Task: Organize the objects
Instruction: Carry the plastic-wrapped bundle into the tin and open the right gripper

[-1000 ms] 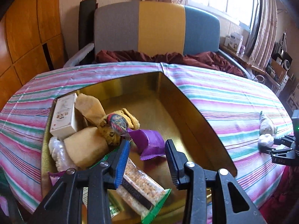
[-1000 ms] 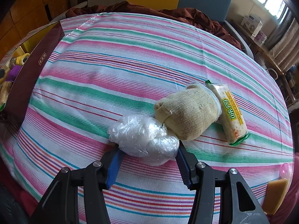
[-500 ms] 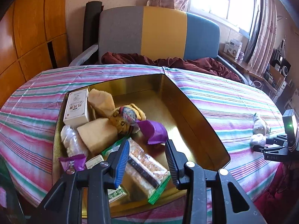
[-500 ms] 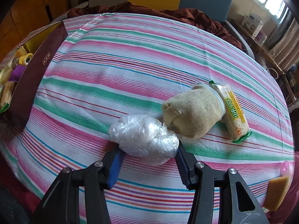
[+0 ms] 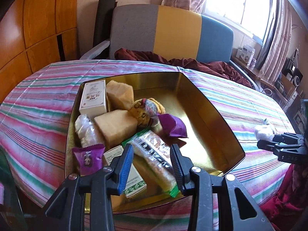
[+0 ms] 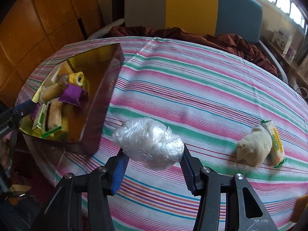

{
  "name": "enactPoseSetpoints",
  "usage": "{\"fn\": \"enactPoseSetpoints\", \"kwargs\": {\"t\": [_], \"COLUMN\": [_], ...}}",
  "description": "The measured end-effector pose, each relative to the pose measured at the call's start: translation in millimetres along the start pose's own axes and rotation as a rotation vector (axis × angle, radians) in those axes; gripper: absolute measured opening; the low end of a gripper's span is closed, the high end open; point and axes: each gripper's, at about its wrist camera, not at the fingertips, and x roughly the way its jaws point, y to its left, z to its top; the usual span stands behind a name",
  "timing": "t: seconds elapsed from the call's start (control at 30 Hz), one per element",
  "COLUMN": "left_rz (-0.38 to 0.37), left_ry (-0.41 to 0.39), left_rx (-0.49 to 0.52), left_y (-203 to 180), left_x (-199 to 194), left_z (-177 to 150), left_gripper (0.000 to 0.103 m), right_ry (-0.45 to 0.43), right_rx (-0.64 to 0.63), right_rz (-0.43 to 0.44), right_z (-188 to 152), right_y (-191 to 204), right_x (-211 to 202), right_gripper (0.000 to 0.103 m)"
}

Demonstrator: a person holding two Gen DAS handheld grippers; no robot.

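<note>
Right gripper (image 6: pixel 152 165): clamped on a crinkled clear plastic bundle (image 6: pixel 148 142), held clear of the cloth at lower centre of its view.
Left gripper (image 5: pixel 152 163): jaws narrow with nothing between them, hanging over the near end of the box at lower centre of its view.
Gold box (image 5: pixel 192 88): open, on the striped tablecloth (image 6: pixel 192 80); it holds a white carton (image 5: pixel 93 100), tan blocks, a purple wrapper (image 5: pixel 174 125), a cereal bar (image 5: pixel 156 159) and a purple sachet (image 5: pixel 88 158).
Right edge of the cloth: a beige knitted roll (image 6: pixel 252 148) touching a yellow snack packet (image 6: pixel 276 144).
Background: a grey, yellow and blue sofa (image 5: pixel 173 32).
</note>
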Motion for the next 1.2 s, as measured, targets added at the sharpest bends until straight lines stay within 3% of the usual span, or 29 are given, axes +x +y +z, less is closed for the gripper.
{"fn": "enactPoseSetpoints", "kwargs": {"t": [0.4,0.7,0.83,0.9,0.97,1.2], "left_rz": [0.033,0.067,0.065,0.065,0.064,0.058], "left_ry": [0.008,0.011,0.016,0.017,0.021,0.028], "left_rx": [-0.086,-0.148,-0.153,-0.152,-0.153,-0.146], "left_y": [36.2,62.0,63.4,63.8,64.1,60.5], "left_x": [-3.1,-6.6,-4.3,-3.7,-2.3,-0.6], "left_z": [-7.3,-13.2,-12.9,-13.1,-13.9,-15.5], "left_gripper": [0.039,0.039,0.039,0.039,0.039,0.039], "right_ry": [-0.071,0.006,0.062,0.071,0.074,0.055], "right_rx": [-0.125,-0.203,-0.233,-0.222,-0.215,-0.202], "right_rz": [0.151,0.211,0.185,0.196,0.209,0.226], "right_z": [32.1,42.4,40.3,38.6,35.4,30.5], "right_y": [89.8,132.0,146.4,147.6,147.2,147.0], "right_x": [-1.4,34.7,59.1,64.5,66.5,63.5], "right_gripper": [0.052,0.056,0.057,0.062,0.078,0.082]}}
